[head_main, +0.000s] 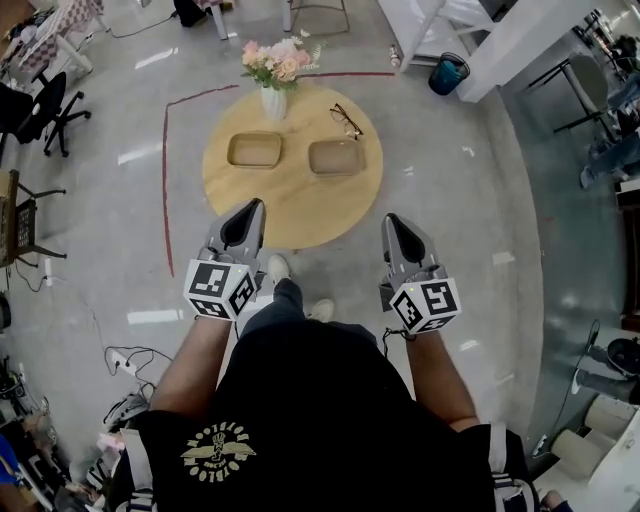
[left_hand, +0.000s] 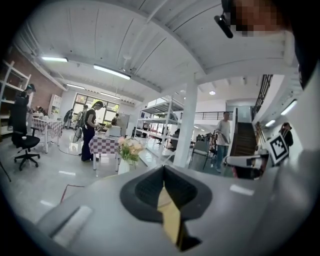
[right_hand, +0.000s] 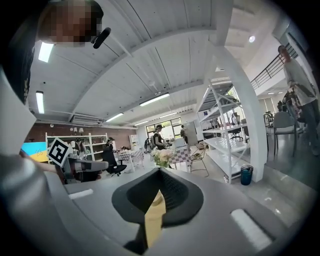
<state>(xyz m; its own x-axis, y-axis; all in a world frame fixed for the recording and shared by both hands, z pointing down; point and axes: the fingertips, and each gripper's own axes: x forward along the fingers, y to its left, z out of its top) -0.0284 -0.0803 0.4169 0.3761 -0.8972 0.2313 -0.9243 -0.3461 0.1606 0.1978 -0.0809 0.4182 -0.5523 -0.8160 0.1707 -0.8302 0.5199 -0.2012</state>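
A round wooden table (head_main: 290, 200) carries two shallow wooden trays, one on the left (head_main: 255, 149) and one on the right (head_main: 336, 157). A white vase of pink flowers (head_main: 274, 72) and a pair of glasses (head_main: 347, 121) stand at the table's far side. My left gripper (head_main: 254, 204) hovers over the table's near left edge, shut and holding nothing. My right gripper (head_main: 390, 219) hangs just off the near right edge, also shut and holding nothing. In the left gripper view the jaws (left_hand: 163, 170) meet at their tips, with the flowers (left_hand: 129, 148) beyond. The right gripper view shows the same of its jaws (right_hand: 160, 172).
A red tape line (head_main: 166, 170) runs round the table on the grey floor. A blue bin (head_main: 448, 73) stands by a white shelf at the back right, an office chair (head_main: 50, 110) at the left. People stand by distant tables. My shoes (head_main: 278, 267) are near the table's edge.
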